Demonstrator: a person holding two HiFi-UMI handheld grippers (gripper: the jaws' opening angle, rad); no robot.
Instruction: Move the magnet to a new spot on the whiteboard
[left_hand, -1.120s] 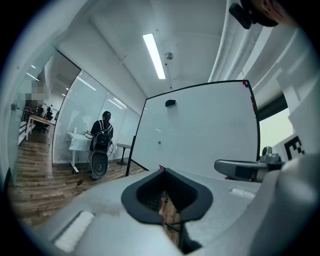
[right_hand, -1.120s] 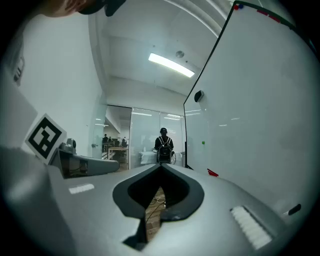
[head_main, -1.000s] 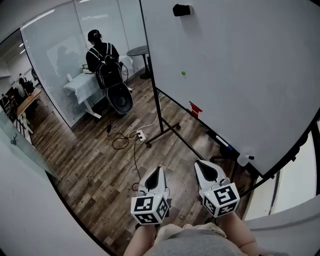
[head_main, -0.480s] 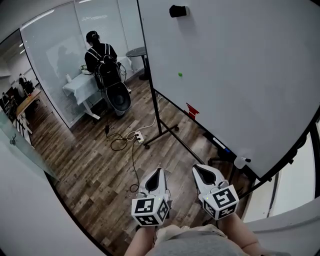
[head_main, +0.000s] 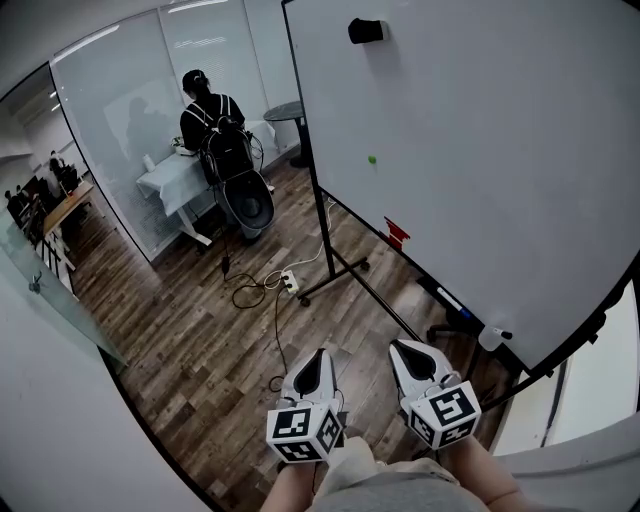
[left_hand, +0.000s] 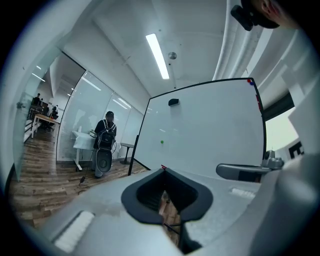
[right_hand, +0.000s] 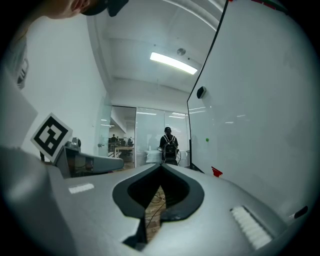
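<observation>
Magnet (head_main: 372, 159) is that little green dot stuck on the whiteboard (head_main: 500, 150), well below the black eraser (head_main: 365, 30) and above a red thing (head_main: 396, 233) near the bottom rail. Neither claw is anywhere near it. The left claw (head_main: 319, 354) and right claw (head_main: 398, 346) sit low by the person's waist, clenched shut on nothing and pointing toward the board. My guess is the reach hasn't started, so they're just parked side by side.

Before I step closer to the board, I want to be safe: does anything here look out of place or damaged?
Nothing looks spilled or broken. Only a power strip and its loose cable lie on the floor beside the whiteboard stand's foot, where a step could catch them.
</observation>
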